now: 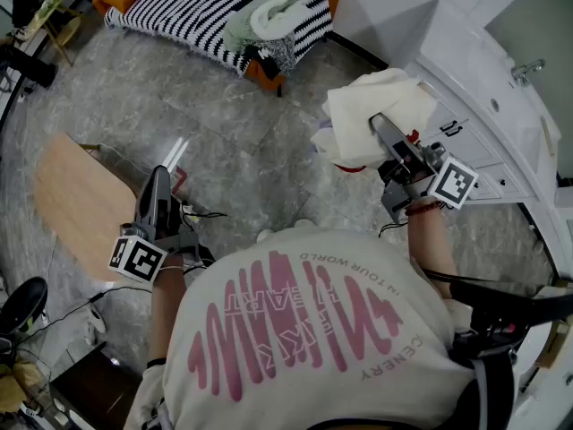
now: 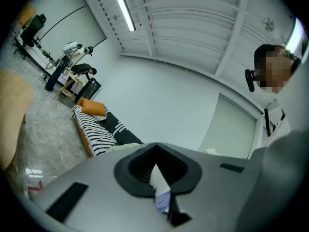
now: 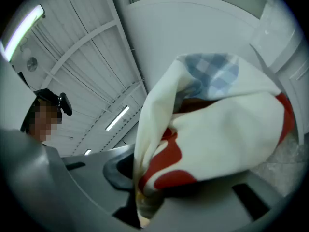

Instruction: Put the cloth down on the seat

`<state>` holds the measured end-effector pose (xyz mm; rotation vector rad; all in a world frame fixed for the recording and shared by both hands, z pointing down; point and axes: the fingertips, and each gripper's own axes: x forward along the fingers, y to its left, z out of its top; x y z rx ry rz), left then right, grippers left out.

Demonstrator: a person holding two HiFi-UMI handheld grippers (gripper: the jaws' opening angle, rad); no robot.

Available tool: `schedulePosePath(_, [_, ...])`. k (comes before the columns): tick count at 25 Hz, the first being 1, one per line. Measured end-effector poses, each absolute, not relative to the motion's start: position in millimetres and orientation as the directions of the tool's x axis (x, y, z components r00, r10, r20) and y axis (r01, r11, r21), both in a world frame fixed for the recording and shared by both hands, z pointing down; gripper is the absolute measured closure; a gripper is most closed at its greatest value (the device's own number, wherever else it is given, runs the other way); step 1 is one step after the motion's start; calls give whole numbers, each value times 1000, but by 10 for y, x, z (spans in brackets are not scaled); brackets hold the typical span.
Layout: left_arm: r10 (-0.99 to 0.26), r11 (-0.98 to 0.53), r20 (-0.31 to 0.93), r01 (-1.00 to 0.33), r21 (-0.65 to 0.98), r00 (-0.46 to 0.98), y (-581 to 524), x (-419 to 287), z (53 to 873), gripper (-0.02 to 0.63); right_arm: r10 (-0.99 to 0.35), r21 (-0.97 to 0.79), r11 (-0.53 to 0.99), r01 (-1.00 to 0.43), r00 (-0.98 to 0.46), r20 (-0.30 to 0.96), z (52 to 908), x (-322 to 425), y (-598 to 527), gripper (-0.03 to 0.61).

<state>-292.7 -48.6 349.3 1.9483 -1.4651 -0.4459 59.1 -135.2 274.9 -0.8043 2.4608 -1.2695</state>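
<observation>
Right hand-held gripper (image 1: 380, 129) has its jaws clamped on the cloth (image 1: 380, 97), nearly closed, with a bunched fold squeezed between the pads. In the right gripper view the fabric spills out from the pinch and fills most of the frame: cream, with red patches and a blue check corner. It hangs in the air at about 1 o'clock from the person, touching neither sofa nor floor (image 1: 260, 141), just beside the white cabinet (image 1: 483, 97) at 2 o'clock.

Left hand-held gripper (image 1: 159, 182) is held out at about 10 o'clock, jaws drawn together. The left gripper view shows only a thin slit between them with a pale sliver in it; what that sliver is cannot be told.

At 11 to 12 o'clock, well apart from the cloth, stands the sofa (image 1: 183, 12), orange with a black-and-white striped cover. A heap of pale clothes (image 1: 282, 3) lies on its right end. A wooden top (image 1: 72, 200) sits at 9 o'clock, near the left hand-held gripper.
</observation>
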Motion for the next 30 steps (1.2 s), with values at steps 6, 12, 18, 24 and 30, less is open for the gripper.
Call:
schedulePosePath(6, [-951, -151, 104, -734, 662, 290, -468, -2997, 3473, 606, -576, -807, 465, -363, -816, 35, 2772, 572, -1364, 479])
schedulePosePath(12, [-954, -152, 98, -740, 655, 283, -430, -3030, 3357, 606, -575, -812, 466, -352, -817, 24, 2724, 561, -1355, 479])
schedulePosePath(18, [-944, -186, 85, -728, 660, 318, -409, -2966, 3288, 606, -578, -812, 483, -327, -816, -15, 2663, 535, -1341, 477])
schedulePosePath(24, [-922, -247, 57, -694, 676, 383, -355, -2738, 3280, 606, -589, -792, 511, -333, -807, -40, 2560, 503, -1333, 477])
schedulePosePath(30, [-895, -280, 86, -703, 653, 437, -230, -2490, 3439, 606, -586, -773, 540, -332, -808, -62, 2577, 521, -1346, 477])
